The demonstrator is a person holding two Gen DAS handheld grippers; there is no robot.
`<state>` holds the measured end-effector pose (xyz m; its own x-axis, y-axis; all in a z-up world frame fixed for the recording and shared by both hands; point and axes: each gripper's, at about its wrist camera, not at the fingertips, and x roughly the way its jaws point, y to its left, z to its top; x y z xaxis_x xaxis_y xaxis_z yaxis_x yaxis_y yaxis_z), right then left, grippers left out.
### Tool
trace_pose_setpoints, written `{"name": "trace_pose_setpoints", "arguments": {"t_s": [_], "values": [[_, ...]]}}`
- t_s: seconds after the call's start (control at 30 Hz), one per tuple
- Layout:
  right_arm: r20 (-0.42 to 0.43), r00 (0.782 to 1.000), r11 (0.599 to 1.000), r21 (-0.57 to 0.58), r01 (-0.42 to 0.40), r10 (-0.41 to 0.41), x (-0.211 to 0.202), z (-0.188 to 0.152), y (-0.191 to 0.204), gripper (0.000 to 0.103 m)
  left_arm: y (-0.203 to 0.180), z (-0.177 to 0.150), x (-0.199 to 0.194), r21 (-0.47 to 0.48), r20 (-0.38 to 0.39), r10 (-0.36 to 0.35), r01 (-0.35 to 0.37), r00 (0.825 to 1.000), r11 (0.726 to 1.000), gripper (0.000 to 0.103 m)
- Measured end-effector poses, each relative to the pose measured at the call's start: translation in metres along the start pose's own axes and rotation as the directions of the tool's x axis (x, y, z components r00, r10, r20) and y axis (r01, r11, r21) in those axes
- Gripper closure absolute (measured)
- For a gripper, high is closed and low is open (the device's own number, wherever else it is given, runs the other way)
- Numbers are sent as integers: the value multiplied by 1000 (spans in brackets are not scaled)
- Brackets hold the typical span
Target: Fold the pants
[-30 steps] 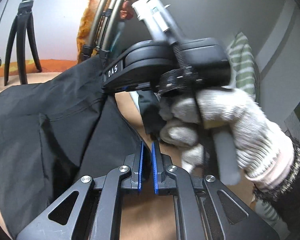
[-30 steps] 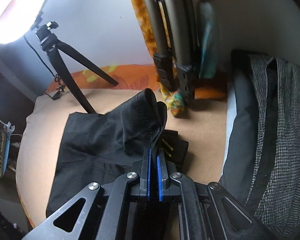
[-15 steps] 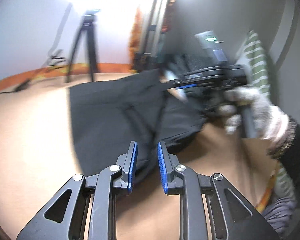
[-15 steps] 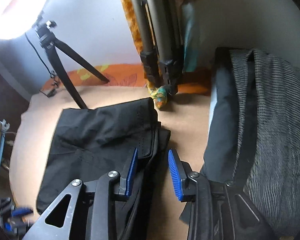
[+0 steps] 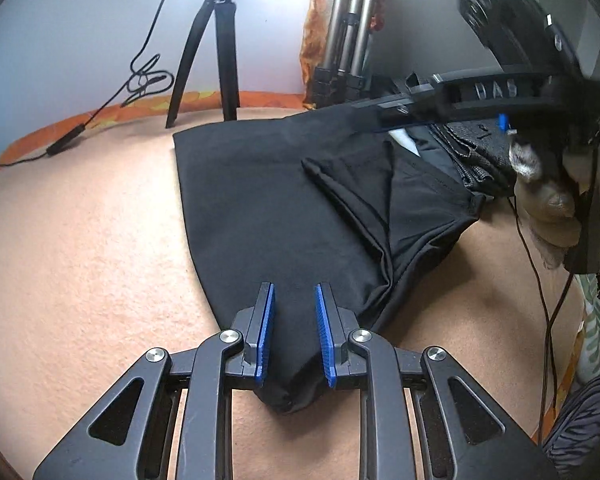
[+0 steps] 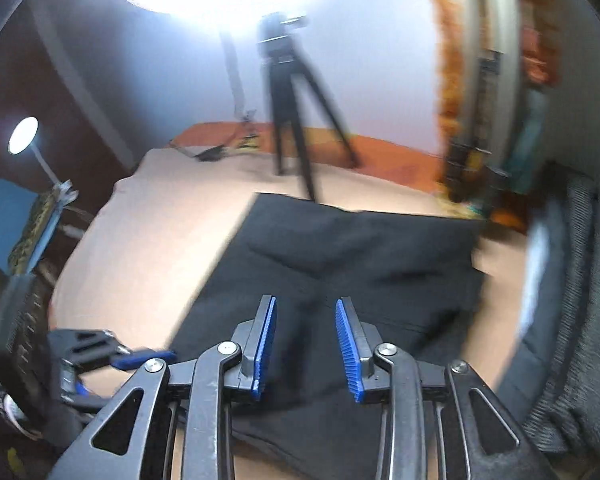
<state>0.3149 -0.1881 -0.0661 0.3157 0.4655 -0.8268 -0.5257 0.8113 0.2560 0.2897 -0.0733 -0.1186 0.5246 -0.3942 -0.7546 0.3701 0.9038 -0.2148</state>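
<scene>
The black pants (image 5: 284, 208) lie folded on the tan bed surface (image 5: 80, 248), filling the centre of the left wrist view. The fabric is matte and mostly smooth on the left half; toward the right a folded layer with a hem edge lies across it, and the right edge bunches into creases. A narrow corner of the cloth runs down to the bottom centre of the frame.

The left gripper (image 5: 295, 330) stands over that corner, its jaws parted, the cloth lying between the blue pads without being pressed. The right gripper (image 6: 305, 346) hangs above the pants (image 6: 340, 264) in the blurred right wrist view; its jaws have just been opening and closing slightly and stand apart, holding nothing.

At the upper right of the left wrist view a gloved hand (image 5: 556, 204) carries the right gripper. A black tripod (image 5: 216, 52) stands at upper centre, beyond the pants. Grey patterned clothing (image 6: 580, 300) lies at the right edge of the right wrist view.
</scene>
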Motion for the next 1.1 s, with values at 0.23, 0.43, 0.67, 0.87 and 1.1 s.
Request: {"name": "trace_pose_setpoints", "arguments": {"t_s": [0.23, 0.43, 0.67, 0.87, 1.1], "values": [[-144, 989, 999, 22, -35, 38, 61, 11, 45, 73, 5, -3, 2, -24, -3, -11, 11, 1000, 1000, 84], [-257, 964, 998, -21, 67, -71, 92, 5, 56, 73, 4, -3, 6, -19, -4, -13, 13, 1000, 1000, 84], [-313, 923, 975, -68, 212, -222, 71, -18, 35, 73, 4, -3, 6, -4, -15, -6, 6, 1000, 1000, 84], [-336, 918, 974, 8, 226, -211, 13, -57, -9, 73, 9, -2, 2, -18, -10, -8, 8, 1000, 1000, 84], [-231, 959, 975, 110, 195, -166, -46, -83, -49, 70, 19, 3, -16, -37, 8, -1, 1, 1000, 999, 84]]}}
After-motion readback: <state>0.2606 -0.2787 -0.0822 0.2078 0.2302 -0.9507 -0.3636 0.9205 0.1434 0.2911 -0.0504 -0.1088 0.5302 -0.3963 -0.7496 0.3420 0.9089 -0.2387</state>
